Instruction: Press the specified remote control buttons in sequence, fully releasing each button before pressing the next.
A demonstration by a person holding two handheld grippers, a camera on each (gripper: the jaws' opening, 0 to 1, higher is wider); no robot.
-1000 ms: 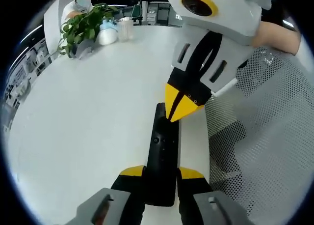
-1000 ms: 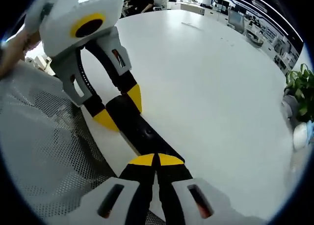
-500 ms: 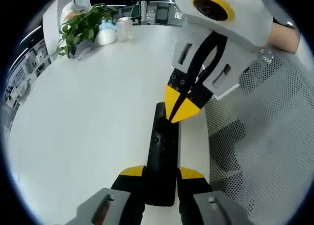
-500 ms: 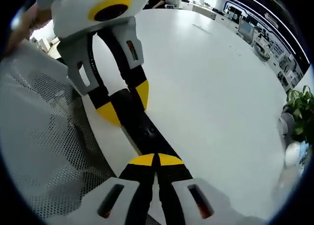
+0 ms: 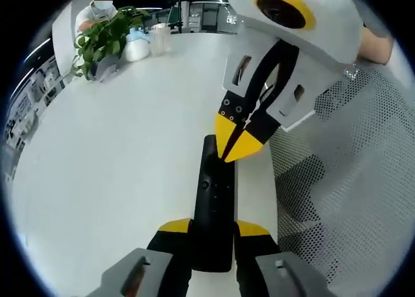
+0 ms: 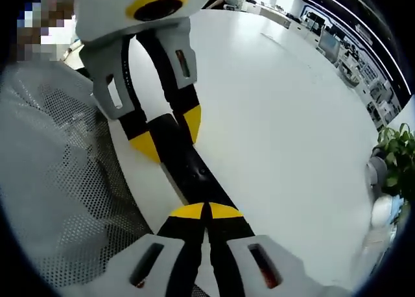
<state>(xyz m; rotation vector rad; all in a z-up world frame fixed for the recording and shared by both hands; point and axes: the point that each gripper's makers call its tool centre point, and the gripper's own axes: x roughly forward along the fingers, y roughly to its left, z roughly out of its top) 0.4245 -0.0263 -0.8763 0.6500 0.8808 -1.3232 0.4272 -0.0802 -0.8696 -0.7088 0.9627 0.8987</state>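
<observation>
1. The remote control [image 5: 213, 209] lies lengthwise on the white tabletop [image 5: 117, 154], a slim black bar running from the bottom centre of the left gripper view up toward mid-frame.
2. The left tool [image 5: 213, 227] is clamped on the remote's near end, one yellow tip on each long side, pinning it in place.
3. The right tool [image 5: 235, 148] comes in from the upper right of that view with its yellow tips pinched together into one point, holding nothing. The point sits at the remote's far end, but I can't tell whether it is pressing a button or hovering just above.
4. In the right gripper view the closed tips [image 6: 206, 211] sit low in the frame over the remote, which runs up to the left tool's grip.
5. To press well, I'd come straight down on one button, keep the left grip firm so the remote cannot skid, then lift fully clear before moving along.
6. A potted plant [image 5: 100, 41] and some pale containers [image 5: 137, 45] stand well apart at the upper left. A perforated mesh surface [image 5: 350, 180] runs alongside on the right. Nothing blocks the buttons.
</observation>
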